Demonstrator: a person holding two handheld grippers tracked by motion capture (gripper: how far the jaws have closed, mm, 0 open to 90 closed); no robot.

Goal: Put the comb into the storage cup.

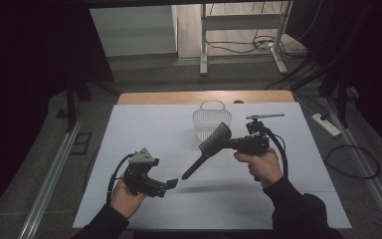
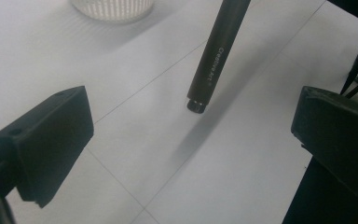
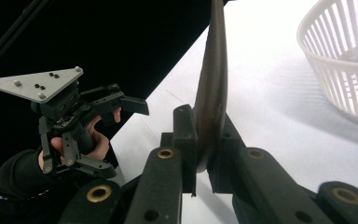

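Hairbrush clamped by its black head between the closed jaws of the right gripper, held clear of the white table with its long handle slanting down and away from the gripper toward the person's other hand. Just off the handle's butt end, the left gripper hangs with its jaws spread wide and nothing between them, the handle tip close ahead of them but not touching. Behind the brush head, past the right gripper, a white slatted basket stands on the table.
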